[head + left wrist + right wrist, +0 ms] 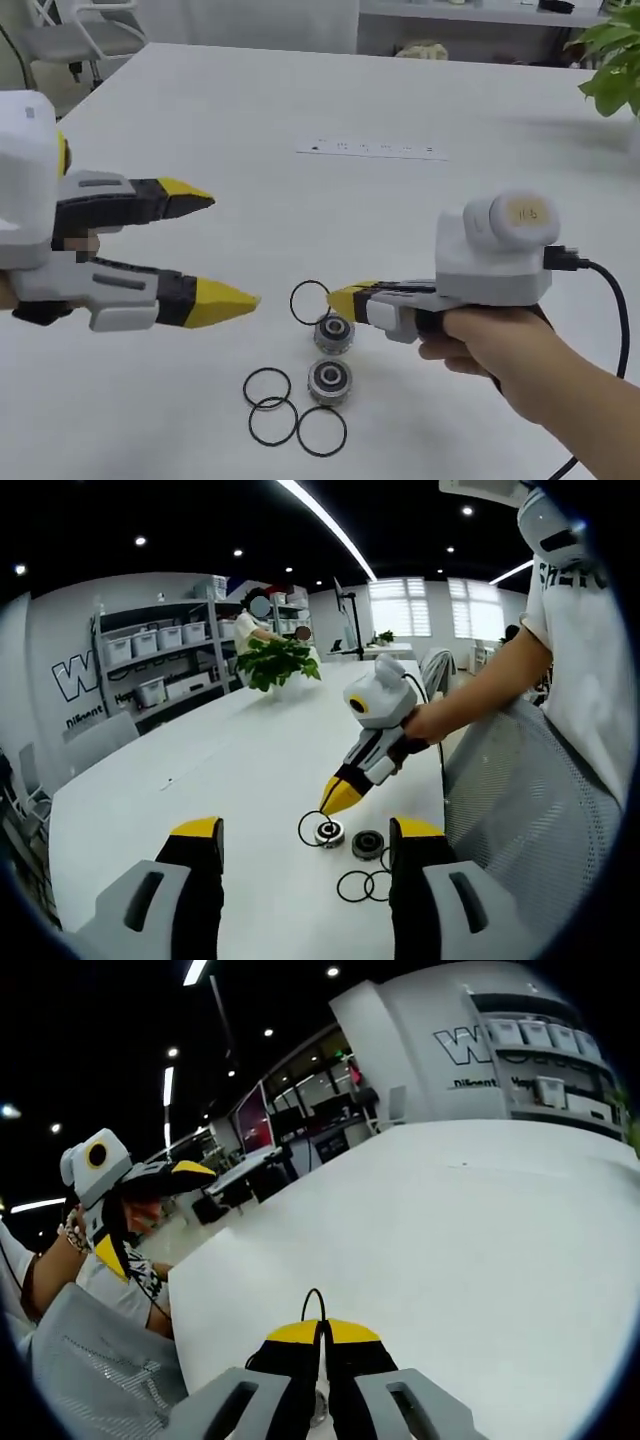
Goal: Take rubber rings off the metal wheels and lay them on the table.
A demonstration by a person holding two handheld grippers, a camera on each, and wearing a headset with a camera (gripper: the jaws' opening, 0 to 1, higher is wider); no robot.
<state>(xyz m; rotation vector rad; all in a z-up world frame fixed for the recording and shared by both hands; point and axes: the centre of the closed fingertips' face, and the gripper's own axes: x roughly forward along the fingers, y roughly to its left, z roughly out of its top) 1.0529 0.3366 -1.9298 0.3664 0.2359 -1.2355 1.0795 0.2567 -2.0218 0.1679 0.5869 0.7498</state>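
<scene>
Rubber ring (292, 303) pinched in right tongs (332, 298)

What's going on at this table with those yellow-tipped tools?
A person holds a gripper in each hand over a white table. The right gripper has its fingers shut on a black rubber ring, right next to a metal wheel. The left gripper hovers open with nothing in it. Three loose rings already lie flat on the table beside a second wheel.

The rubber rings (271, 404) are black, metal wheels (330, 380) silver, table (300, 100) white, jaws yellow-tipped.
</scene>
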